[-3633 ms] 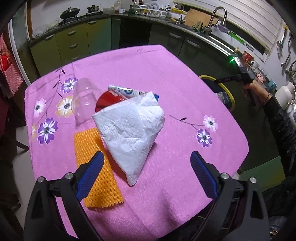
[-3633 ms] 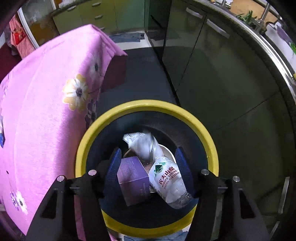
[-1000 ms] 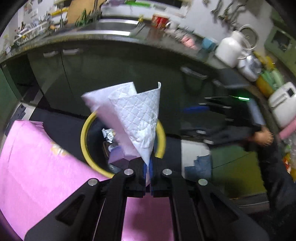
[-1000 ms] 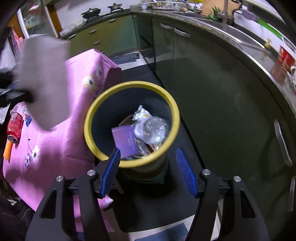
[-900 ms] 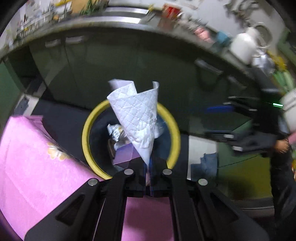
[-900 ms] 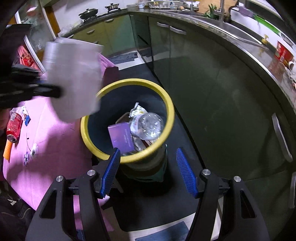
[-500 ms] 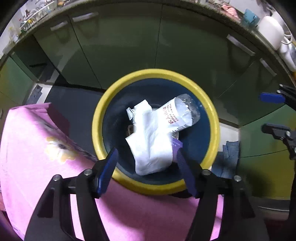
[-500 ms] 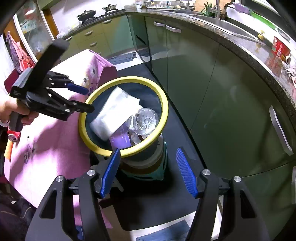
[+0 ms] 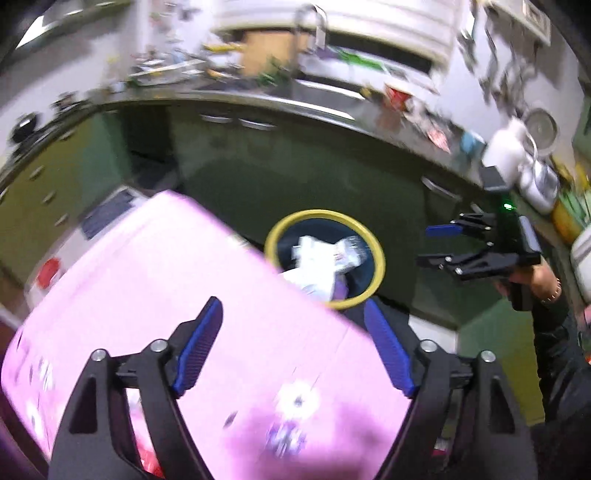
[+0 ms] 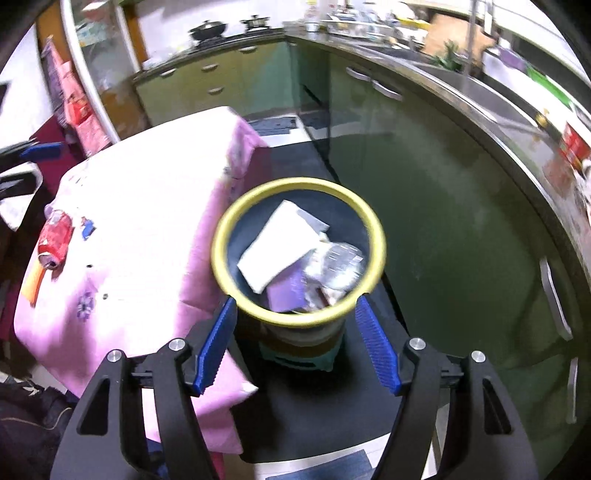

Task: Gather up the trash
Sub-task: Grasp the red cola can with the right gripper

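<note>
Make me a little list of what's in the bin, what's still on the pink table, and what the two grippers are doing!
bin: yellow-rimmed bin on the floor beside the table
in bin: white paper towel, purple box, clear bottle
on table: red can lying on the pink cloth
left gripper: empty, jaws just opened
right gripper: open, empty, above the bin

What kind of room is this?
It looks like a home kitchen. There is a black pan on a stove, a long run of green cabinets with metal handles, and a metal sink tap on the counter, near a table under a pink flowered tablecloth.
</note>
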{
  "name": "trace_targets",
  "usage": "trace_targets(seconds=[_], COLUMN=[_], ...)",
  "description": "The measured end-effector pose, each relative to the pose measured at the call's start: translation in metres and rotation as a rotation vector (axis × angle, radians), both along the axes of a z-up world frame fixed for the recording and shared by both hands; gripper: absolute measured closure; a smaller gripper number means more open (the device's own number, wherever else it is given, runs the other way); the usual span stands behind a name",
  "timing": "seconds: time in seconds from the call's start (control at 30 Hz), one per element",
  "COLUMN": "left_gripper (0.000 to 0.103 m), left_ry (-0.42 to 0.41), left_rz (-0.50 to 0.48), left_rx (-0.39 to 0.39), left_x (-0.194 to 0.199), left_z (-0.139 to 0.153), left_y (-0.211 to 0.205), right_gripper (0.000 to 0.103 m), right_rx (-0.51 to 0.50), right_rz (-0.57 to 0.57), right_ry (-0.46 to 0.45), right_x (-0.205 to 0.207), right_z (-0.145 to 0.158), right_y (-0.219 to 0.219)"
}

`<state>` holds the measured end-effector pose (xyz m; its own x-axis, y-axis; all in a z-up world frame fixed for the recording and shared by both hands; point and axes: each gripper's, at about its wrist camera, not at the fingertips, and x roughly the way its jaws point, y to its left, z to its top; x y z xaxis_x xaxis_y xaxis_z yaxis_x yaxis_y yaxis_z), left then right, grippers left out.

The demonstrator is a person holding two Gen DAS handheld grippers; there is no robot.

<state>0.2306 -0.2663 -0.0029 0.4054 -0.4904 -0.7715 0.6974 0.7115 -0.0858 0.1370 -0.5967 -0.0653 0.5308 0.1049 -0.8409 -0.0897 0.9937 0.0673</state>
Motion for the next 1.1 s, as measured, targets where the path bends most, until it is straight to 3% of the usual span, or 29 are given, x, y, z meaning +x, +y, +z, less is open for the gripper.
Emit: trace_targets(seconds=[0.2,0.3,0.47,0.63,0.77,0.9,1.1], left_gripper=[0.017,0.017,0.016,0.015,0.015,0.014,0.014], left_ry=[-0.075,-0.067,-0.068,-0.066,-0.088,-0.083,-0.064], left_rz=[0.284,0.427,0.559,0.582,0.577,0.562,0.562], left_rx=[0.029,-0.011,-0.062,-0.077,-0.056,-0.074,-0.095], left_x=[-0.055,-0.072,-0.091,-0.100,-0.102,-0.106,-0.109], left_z=[-0.005,-0.011,-0.018,-0.022,-0.025,-0.028,-0.037], left_y=[0.140,0.197,0.256,0.285,0.290,0.297,0.311], right_gripper=[0.036,0.036,0.036,0.036,0.036,0.036,0.036], right_rx=[-0.002,0.025,0.097,0.072,0.011,-0.072,-0.104], right_rz=[0.162,0.303,0.532,0.629,0.631,0.599,0.559], right_ry=[0.038,0.069,0.191,0.278,0.336,0.413,0.478], right_x=[0.029,0.045,0.072,0.097,0.115,0.134,0.145], right_z=[0.005,0.006,0.005,0.004,-0.005,-0.027,-0.052], right_y=[0.094,0.165,0.294,0.390,0.439,0.465,0.482])
